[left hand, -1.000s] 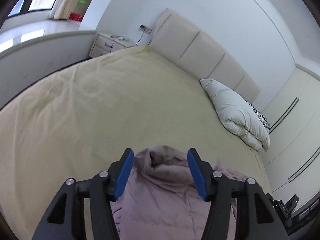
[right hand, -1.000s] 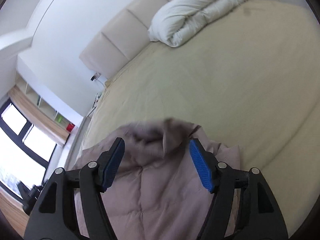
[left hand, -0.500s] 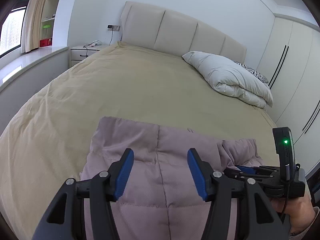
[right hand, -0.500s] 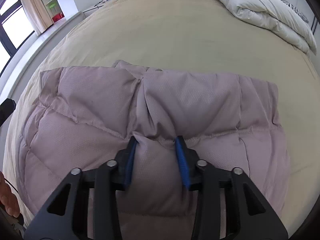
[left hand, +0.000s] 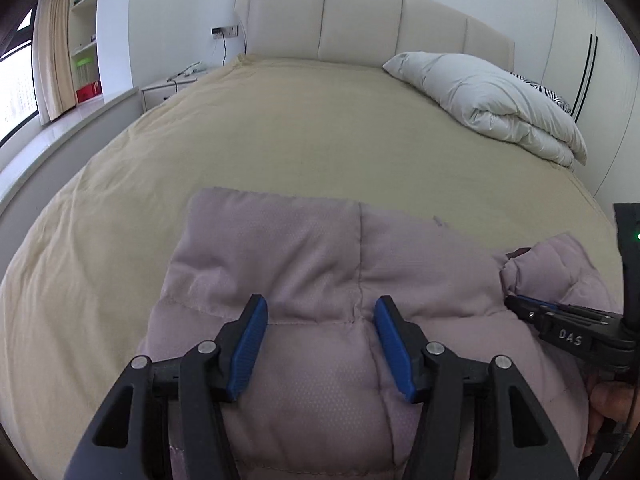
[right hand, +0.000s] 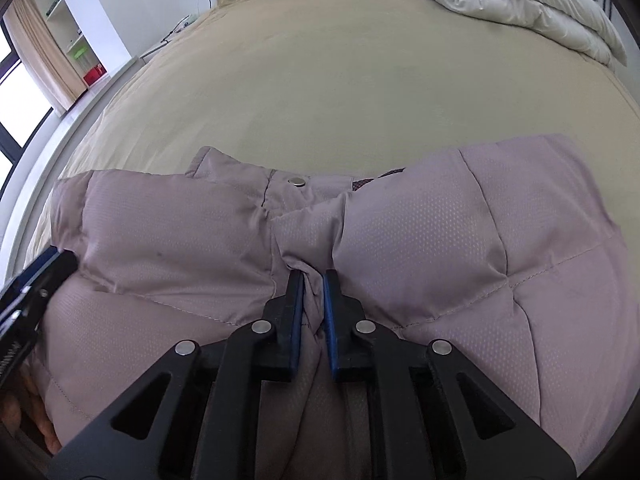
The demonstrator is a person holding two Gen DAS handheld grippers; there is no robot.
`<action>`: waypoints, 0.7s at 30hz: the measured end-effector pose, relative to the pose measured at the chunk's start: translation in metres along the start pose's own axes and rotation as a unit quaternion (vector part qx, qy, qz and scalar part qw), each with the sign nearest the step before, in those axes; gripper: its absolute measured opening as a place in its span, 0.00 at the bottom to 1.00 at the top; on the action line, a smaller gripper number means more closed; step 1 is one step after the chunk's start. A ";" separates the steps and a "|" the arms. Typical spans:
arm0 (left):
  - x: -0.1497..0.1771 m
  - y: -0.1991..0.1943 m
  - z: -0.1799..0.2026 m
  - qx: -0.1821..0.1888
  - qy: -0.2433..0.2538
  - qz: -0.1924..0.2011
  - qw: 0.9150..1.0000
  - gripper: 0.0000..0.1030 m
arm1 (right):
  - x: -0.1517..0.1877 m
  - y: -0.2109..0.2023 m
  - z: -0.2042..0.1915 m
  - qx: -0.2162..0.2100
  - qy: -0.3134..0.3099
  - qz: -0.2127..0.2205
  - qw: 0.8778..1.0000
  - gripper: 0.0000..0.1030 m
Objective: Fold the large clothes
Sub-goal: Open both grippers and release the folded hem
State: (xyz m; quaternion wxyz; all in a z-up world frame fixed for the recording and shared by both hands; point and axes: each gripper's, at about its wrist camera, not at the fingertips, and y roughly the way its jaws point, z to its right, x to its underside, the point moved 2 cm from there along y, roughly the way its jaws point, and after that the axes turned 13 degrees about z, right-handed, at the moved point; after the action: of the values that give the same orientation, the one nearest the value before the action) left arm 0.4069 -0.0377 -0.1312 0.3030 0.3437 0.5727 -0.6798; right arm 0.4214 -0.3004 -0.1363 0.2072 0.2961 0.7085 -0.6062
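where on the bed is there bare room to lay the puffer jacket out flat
The widest free patch is the beige bedspread between the pink puffer jacket and the headboard. A bare strip runs along its window-side edge. Crowded: the far right corner, under the folded white duvet, and the near edge, under the jacket and both grippers.

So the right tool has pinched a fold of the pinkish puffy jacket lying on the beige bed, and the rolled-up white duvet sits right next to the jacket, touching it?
Not quite. The right tool is shut on a fold of the jacket on the bed, its jaws having just closed. But the white duvet lies far off by the headboard, apart from the jacket, as the left wrist view shows.
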 end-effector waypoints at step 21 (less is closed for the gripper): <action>0.008 -0.004 -0.009 -0.009 -0.012 -0.030 0.999 0.62 | 0.004 -0.055 0.015 -0.035 0.006 0.058 0.998 0.10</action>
State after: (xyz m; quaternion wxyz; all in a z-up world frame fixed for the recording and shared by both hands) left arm 0.4006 -0.0284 -0.1362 0.2925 0.3157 0.5850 -0.6874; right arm 0.3808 -0.3195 -0.1014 0.2478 0.3326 0.7124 -0.5661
